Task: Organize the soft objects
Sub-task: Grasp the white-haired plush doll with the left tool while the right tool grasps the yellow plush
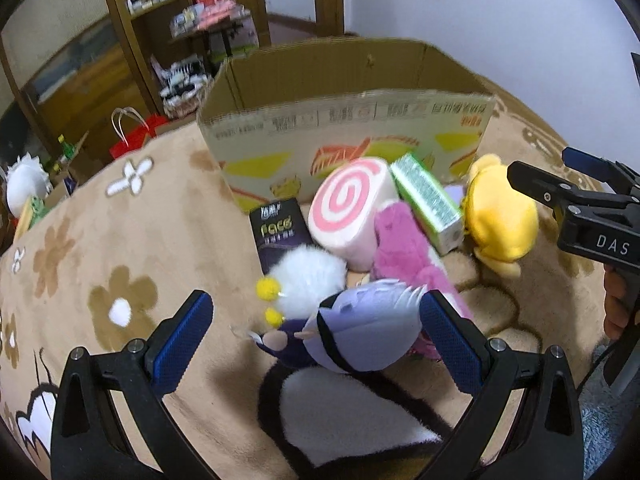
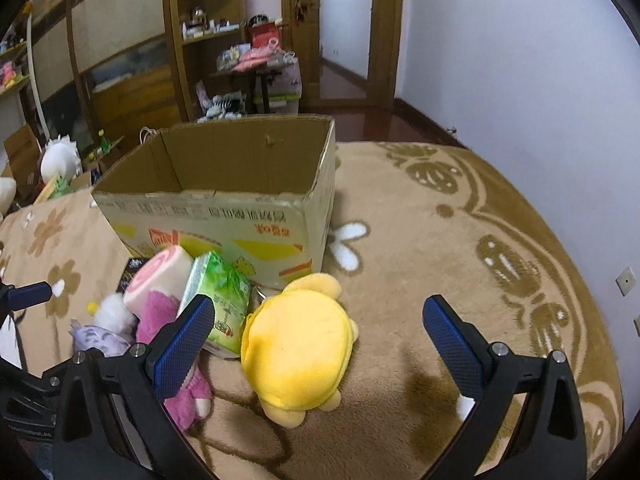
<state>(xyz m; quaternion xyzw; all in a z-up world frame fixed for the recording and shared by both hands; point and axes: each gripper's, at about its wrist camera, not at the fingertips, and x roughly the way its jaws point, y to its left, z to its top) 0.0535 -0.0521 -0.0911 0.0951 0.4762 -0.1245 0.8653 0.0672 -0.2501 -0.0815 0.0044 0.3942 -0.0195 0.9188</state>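
Note:
A pile of soft toys lies on the tan rug in front of an open cardboard box (image 1: 344, 120) (image 2: 224, 208). My left gripper (image 1: 316, 320) is open, its fingers on either side of a lavender plush (image 1: 360, 332) without closing on it. Behind it lie a white fluffy plush (image 1: 308, 280), a pink plush (image 1: 404, 252), a pink swirl roll cushion (image 1: 352, 208) and a yellow plush (image 1: 500, 216). My right gripper (image 2: 320, 332) is open just above the yellow plush (image 2: 300, 348); it also shows in the left wrist view (image 1: 536, 188).
A green tissue pack (image 1: 424, 200) (image 2: 220, 304) and a dark "Face" packet (image 1: 280, 232) lie among the toys. The box looks empty inside. Shelves, a red bag (image 1: 136, 136) and a small table stand beyond the rug. A white wall is at right.

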